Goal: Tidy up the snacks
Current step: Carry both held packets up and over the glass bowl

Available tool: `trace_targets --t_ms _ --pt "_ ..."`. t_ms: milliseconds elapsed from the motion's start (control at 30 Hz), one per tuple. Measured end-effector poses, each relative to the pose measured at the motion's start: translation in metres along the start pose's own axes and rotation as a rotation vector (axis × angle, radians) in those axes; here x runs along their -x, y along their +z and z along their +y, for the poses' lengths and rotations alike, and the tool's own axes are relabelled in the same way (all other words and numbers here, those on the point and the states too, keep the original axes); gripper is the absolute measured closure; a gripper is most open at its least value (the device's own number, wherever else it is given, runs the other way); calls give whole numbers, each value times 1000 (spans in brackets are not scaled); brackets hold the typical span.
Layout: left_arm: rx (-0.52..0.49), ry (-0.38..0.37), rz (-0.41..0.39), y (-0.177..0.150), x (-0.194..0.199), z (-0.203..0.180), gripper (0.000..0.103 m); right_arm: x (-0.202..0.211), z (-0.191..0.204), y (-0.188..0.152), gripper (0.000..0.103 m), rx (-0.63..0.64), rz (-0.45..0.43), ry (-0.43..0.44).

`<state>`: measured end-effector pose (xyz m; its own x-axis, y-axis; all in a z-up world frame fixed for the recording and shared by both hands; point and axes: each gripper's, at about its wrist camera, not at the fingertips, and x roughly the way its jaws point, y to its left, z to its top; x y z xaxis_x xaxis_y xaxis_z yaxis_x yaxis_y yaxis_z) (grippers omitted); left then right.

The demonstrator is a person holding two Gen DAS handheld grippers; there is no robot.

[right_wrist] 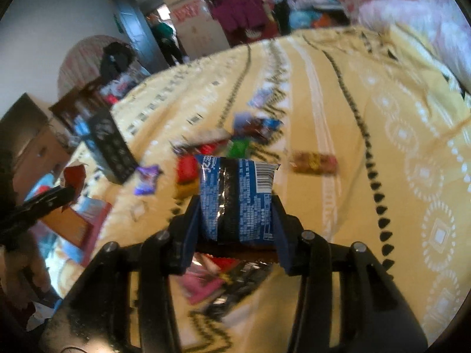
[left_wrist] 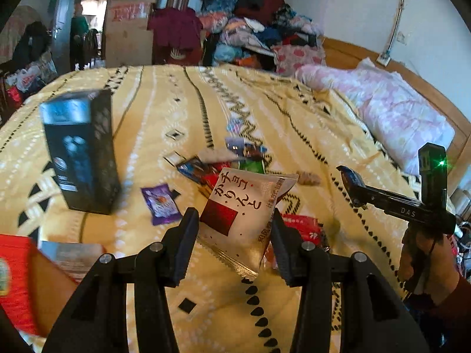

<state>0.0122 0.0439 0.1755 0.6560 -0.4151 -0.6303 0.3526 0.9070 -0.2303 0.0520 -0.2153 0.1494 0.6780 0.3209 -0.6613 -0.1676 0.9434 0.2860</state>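
Observation:
My left gripper (left_wrist: 234,226) is shut on a white and red snack packet (left_wrist: 241,211) with Japanese writing, held above the yellow bedspread (left_wrist: 294,123). My right gripper (right_wrist: 237,209) is shut on a blue snack packet (right_wrist: 238,200) with a barcode; it also shows at the right of the left wrist view (left_wrist: 351,181). A pile of loose snack packets (left_wrist: 223,161) lies mid-bed, with a purple packet (left_wrist: 160,204) beside it. The same pile (right_wrist: 235,144) and a brown-red bar (right_wrist: 313,161) show in the right wrist view.
A dark upright box (left_wrist: 81,150) stands on the bed at left. A red carton (left_wrist: 17,282) sits at the near left edge. A pink quilt (left_wrist: 391,111) lies at right. Clothes (left_wrist: 253,26) and a cardboard box (left_wrist: 129,23) stand beyond the bed.

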Motion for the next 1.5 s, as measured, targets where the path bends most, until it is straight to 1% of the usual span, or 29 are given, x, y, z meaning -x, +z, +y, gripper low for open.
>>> trace_targets --t_ms 167,367,433,533,633,767,833,933,1133,1300,1400,1500 --pt "20 38 -62 13 43 13 54 15 43 21 57 63 -43 49" --pt "59 97 -175 30 108 43 54 33 100 52 57 142 -120 110" --pt "73 121 -200 31 127 54 54 38 121 62 57 172 -148 135" --pt "105 178 -241 34 158 80 54 41 158 76 57 219 -171 181" --pt "160 237 -279 34 191 113 54 42 199 87 57 272 -188 237" --pt "225 322 -333 27 238 157 54 40 260 99 57 332 -199 330" --pt "256 378 -352 21 262 181 54 37 288 100 57 360 -196 364" --pt "290 472 -349 10 288 215 54 30 334 99 57 408 -176 433" --pt "413 599 -328 -29 330 291 54 5 431 81 57 517 -85 548" --pt "484 667 -287 -58 343 329 54 -16 499 62 57 585 3 618" --pt "526 686 -261 -73 344 344 54 -25 528 48 57 621 47 640" --pt "536 698 -244 -77 338 348 54 -33 551 34 57 650 91 650"
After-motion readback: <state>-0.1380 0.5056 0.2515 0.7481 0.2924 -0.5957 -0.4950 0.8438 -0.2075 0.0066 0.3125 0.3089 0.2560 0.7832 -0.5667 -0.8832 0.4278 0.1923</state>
